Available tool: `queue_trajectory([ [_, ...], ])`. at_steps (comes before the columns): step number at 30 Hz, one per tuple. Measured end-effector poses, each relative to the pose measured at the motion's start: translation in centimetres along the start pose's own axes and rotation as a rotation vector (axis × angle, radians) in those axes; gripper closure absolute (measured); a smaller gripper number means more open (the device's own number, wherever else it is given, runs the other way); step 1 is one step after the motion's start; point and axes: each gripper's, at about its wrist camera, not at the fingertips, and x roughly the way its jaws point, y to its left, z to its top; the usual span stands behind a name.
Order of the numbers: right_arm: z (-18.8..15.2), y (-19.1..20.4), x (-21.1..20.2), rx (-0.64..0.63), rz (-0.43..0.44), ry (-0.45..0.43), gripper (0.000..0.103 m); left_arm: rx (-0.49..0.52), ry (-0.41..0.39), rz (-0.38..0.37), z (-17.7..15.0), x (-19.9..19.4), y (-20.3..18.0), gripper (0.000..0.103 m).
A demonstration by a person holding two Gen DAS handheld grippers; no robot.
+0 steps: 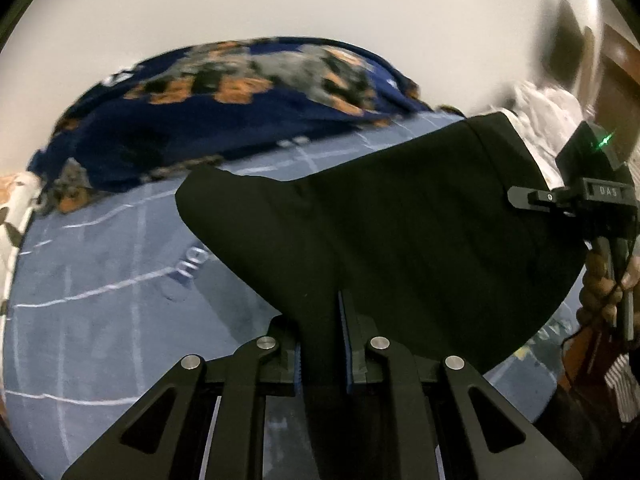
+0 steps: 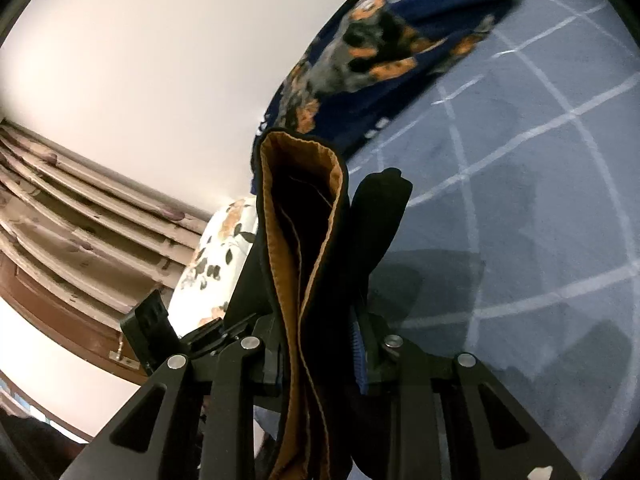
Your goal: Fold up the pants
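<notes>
The black pants (image 1: 400, 216) hang stretched in the air above a blue bed sheet (image 1: 100, 320). My left gripper (image 1: 322, 344) is shut on one edge of the pants, with cloth filling the gap between its fingers. My right gripper (image 2: 316, 344) is shut on the waistband end of the pants (image 2: 304, 240), where a tan inner lining shows. The right gripper also shows in the left wrist view (image 1: 520, 196) at the far right, clamped on the cloth's other edge. The left gripper's body shows in the right wrist view (image 2: 148, 320) at the lower left.
A dark blue blanket with orange and grey print (image 1: 224, 92) is bunched at the bed's far side. A floral pillow (image 2: 216, 256) lies by the wall. Brown curtains (image 2: 80, 216) hang at the left. White cloth (image 1: 540, 108) lies at the right. The sheet has white grid lines.
</notes>
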Motion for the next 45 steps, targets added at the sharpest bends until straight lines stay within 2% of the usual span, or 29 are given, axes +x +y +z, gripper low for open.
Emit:
queue_trajectory([
  [12, 7.2, 1.3, 10.8, 0.022, 0.100, 0.014, 0.079, -0.060, -0.077, 0.143, 5.5, 0.6, 9.6, 0.089],
  [18, 9.6, 0.1, 14.9, 0.038, 0.100, 0.004, 0.079, -0.073, -0.086, 0.194, 7.4, 3.1, 13.4, 0.089],
  [23, 10.4, -2.7, 17.5, 0.077, 0.037, 0.015, 0.079, -0.121, -0.035, 0.216, 6.8, 6.6, 16.4, 0.089],
  [28, 9.8, -5.2, 17.7, 0.130, 0.012, 0.013, 0.079, -0.188, -0.002, 0.206, 4.5, 8.7, 18.5, 0.088],
  [32, 9.6, -6.0, 17.8, 0.136, -0.009, 0.010, 0.079, -0.219, 0.008, 0.222, 3.5, 9.9, 19.0, 0.078],
  [35, 9.6, -5.8, 17.7, 0.130, -0.021, 0.007, 0.079, -0.243, -0.008, 0.277, 2.9, 10.0, 19.2, 0.050],
  [39, 9.4, -5.5, 17.8, 0.120, -0.052, 0.009, 0.080, -0.271, -0.030, 0.319, 2.1, 10.1, 19.8, 0.024],
  [42, 9.9, -5.3, 18.7, 0.129, -0.065, 0.016, 0.080, -0.299, -0.046, 0.311, 1.7, 9.7, 20.3, 0.024],
  [45, 9.9, -4.3, 18.2, 0.121, -0.131, 0.000, 0.068, -0.303, -0.058, 0.355, 1.6, 8.6, 19.7, 0.024],
])
